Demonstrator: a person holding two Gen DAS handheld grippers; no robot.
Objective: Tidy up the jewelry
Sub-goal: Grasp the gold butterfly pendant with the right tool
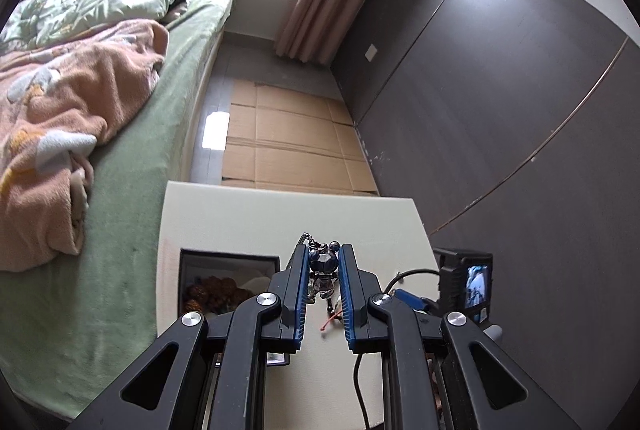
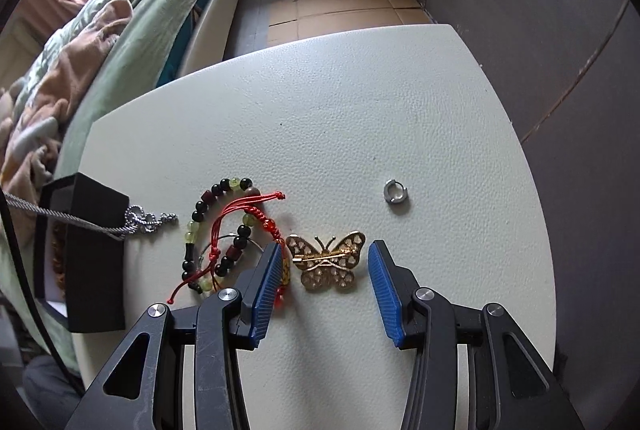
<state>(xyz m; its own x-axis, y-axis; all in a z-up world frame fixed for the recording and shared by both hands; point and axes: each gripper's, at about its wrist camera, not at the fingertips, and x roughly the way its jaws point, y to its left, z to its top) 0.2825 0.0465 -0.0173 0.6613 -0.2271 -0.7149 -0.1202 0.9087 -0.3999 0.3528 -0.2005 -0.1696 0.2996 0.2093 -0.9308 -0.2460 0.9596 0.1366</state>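
Left fingers [image 1: 316,282] around pendant [image 1: 325,272] (chained)

Two bracelets [image 2: 218,234], one brooch [image 2: 326,262], one ring [image 2: 394,191].

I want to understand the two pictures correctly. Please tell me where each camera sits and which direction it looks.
Left wrist: on the left gripper, high above the table, looking forward and down; its fingers clamp a metal figure pendant.
Right wrist: on the right gripper, low over the table, looking down; its open fingers flank the butterfly brooch.
Shared: the black box, table, bed.
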